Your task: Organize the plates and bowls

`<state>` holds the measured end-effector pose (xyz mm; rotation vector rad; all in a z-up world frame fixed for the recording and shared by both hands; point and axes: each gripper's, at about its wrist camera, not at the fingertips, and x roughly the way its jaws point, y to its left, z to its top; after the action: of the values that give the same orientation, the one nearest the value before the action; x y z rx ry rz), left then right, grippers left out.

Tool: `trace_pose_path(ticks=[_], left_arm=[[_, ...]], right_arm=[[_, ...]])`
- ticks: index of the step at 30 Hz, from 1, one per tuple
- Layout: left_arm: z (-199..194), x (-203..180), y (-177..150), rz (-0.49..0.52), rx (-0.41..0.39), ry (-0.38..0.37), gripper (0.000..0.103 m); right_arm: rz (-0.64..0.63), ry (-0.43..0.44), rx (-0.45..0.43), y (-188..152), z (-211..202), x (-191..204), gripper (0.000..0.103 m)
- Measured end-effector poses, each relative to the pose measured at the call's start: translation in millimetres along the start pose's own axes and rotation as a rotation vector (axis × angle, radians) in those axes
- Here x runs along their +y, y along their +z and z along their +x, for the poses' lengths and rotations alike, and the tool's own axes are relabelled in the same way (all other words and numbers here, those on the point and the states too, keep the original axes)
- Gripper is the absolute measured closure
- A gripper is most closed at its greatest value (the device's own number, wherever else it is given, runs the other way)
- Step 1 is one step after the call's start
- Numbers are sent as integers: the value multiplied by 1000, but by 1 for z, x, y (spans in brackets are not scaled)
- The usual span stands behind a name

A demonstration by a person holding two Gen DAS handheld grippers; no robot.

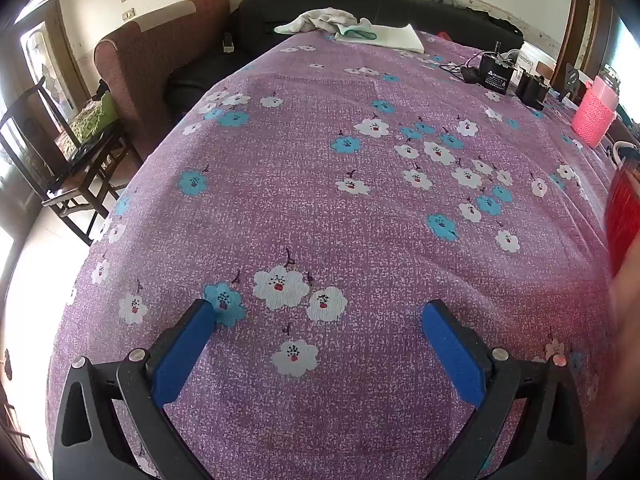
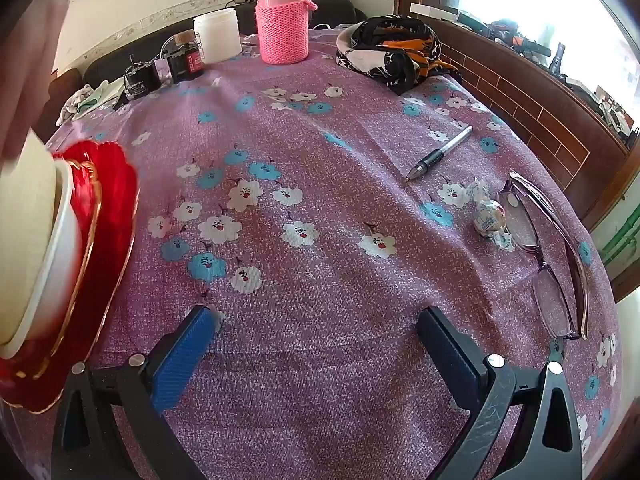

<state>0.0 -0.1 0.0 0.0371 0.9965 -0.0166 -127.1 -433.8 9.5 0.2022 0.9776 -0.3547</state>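
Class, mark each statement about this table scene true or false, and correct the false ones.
1. Both tongs are open and empty. True: left tongs, right tongs.
2. The pen lies on the cloth. True.
3. The red plate lies flat in the middle of the table. False: it is tilted at the left edge of the right view, with a white bowl in it.
4. The glasses sit on top of the flask. False: they lie on the cloth near the pen.

Tilted red plate (image 2: 108, 216) against cream bowl (image 2: 36, 248).
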Motion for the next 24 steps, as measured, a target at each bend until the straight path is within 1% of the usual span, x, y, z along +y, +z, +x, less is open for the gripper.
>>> trace_pose_path(ticks=[24], left_arm=[[0, 0, 0, -2, 0, -3, 0]], right_arm=[[-1, -1, -9, 0, 0, 0, 1]])
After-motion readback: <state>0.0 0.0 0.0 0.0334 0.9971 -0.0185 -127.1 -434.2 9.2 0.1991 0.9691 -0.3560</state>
